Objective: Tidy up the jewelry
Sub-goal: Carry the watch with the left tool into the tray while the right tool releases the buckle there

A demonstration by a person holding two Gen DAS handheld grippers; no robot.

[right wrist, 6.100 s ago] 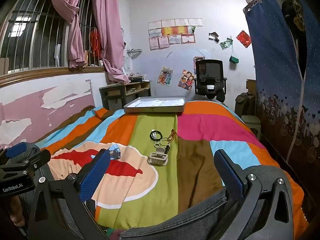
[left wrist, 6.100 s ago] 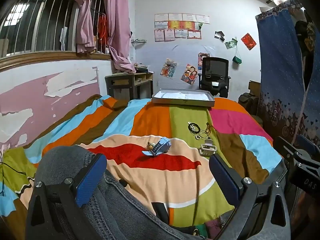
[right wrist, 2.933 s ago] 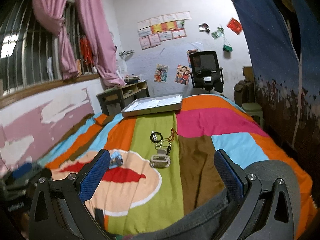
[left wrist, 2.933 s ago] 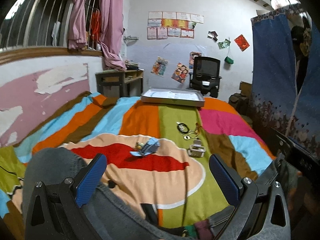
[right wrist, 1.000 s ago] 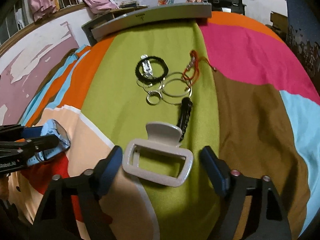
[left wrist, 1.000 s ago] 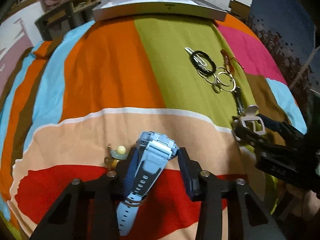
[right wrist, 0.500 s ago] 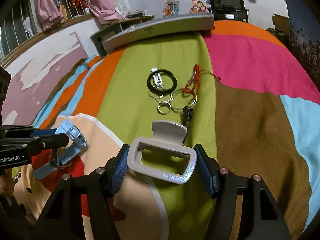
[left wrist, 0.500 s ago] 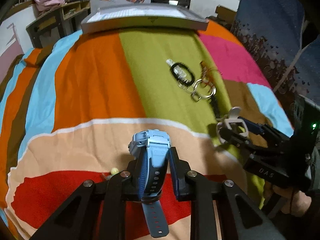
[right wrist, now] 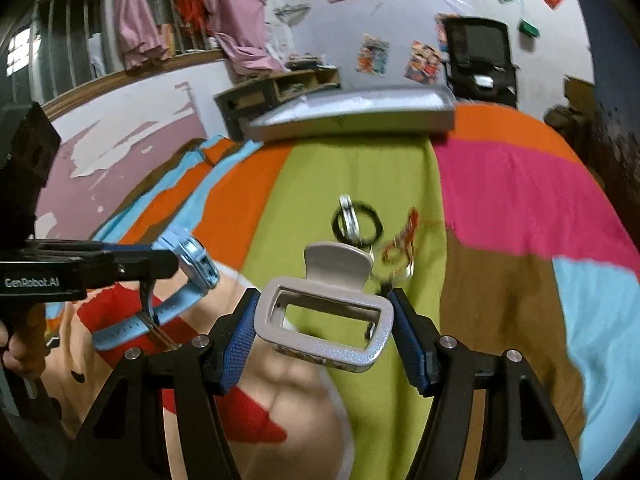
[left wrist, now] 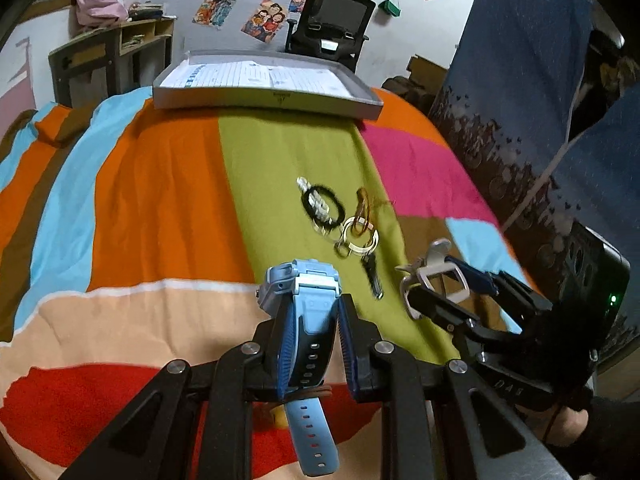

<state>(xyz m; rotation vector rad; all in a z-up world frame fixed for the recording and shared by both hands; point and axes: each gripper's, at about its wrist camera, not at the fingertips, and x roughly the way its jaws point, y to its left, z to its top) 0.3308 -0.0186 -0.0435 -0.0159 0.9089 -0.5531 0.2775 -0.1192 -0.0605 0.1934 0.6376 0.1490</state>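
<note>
My left gripper (left wrist: 312, 344) is shut on a light-blue watch (left wrist: 308, 312), lifted above the striped bedspread; its strap hangs down below the fingers. My right gripper (right wrist: 326, 330) is shut on a silver-beige hair claw clip (right wrist: 326, 320), also held off the bed. Each gripper shows in the other view: the right gripper (left wrist: 452, 284) with the clip at right, the left gripper (right wrist: 176, 264) with the watch at left. On the green stripe lie a black hair tie (left wrist: 322, 206), gold rings (left wrist: 358, 238), a red cord bracelet (right wrist: 400, 242) and a small dark clip (left wrist: 372, 270).
A grey flat tray (left wrist: 264, 98) lined with paper sits at the far end of the bed. Beyond it stand a black office chair (left wrist: 328, 24) and a wooden desk (left wrist: 112, 50). A blue curtain (left wrist: 540, 100) hangs at the right.
Both grippers closed on their items and lifted them off the bed: the watch on the left, the claw clip on the right. Both have risen further in the last half second.
</note>
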